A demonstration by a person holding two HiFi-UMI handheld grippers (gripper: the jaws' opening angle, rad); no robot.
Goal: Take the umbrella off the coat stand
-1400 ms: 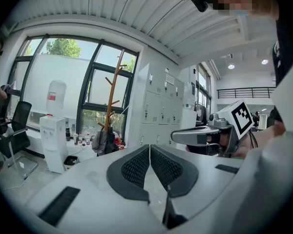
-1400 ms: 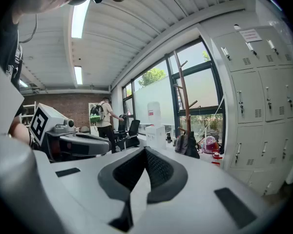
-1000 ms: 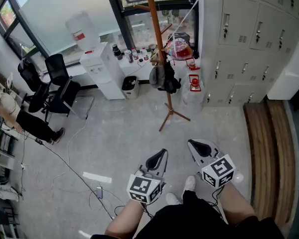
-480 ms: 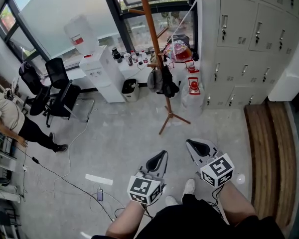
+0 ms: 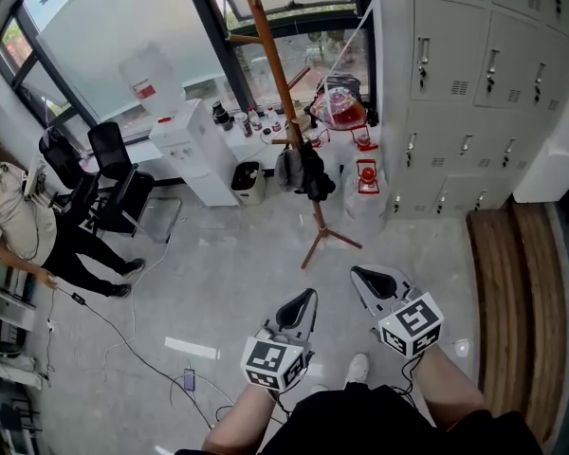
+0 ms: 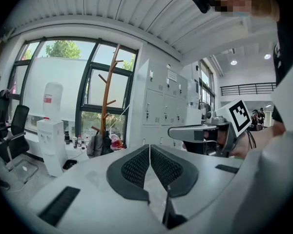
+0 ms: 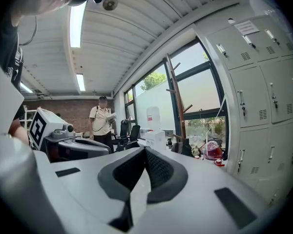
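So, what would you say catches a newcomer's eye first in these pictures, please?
The tall wooden coat stand by the window, with dark things hung low on it, stands out first. In the foreground the left gripper and right gripper point towards it, tongs shut and empty. Grey lockers fill the right wall.

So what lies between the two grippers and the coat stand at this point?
Only bare grey floor, as the head view shows: nothing stands between the left gripper, the right gripper and the foot of the coat stand.
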